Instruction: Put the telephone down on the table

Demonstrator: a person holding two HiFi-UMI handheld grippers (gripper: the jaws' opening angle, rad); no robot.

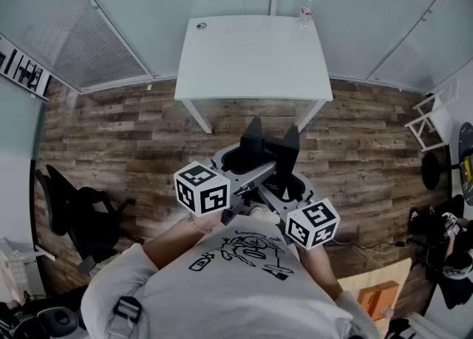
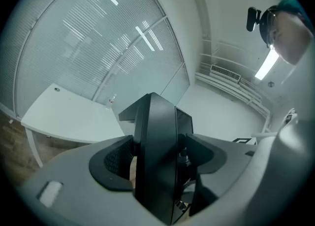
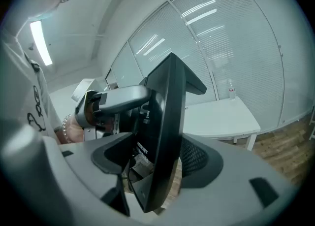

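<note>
A black telephone [image 1: 267, 150] hangs in the air in front of my chest, above the wood floor and short of the white table [image 1: 251, 57]. My left gripper [image 1: 238, 162] clamps its left side and my right gripper [image 1: 290, 182] its right side. In the left gripper view the telephone [image 2: 155, 136] stands on edge between the jaws of the left gripper [image 2: 157, 157], which are set wide around it. The right gripper view shows the telephone [image 3: 167, 107] filling the wide jaws of the right gripper [image 3: 158, 160], with the left gripper [image 3: 115, 99] on its far side.
A small bottle [image 1: 305, 12] stands at the table's far right corner. A black office chair [image 1: 81, 216] is at the left, a white stool [image 1: 429, 120] at the right, and a cardboard box [image 1: 377, 297] at the lower right. Glass walls with blinds lie behind the table.
</note>
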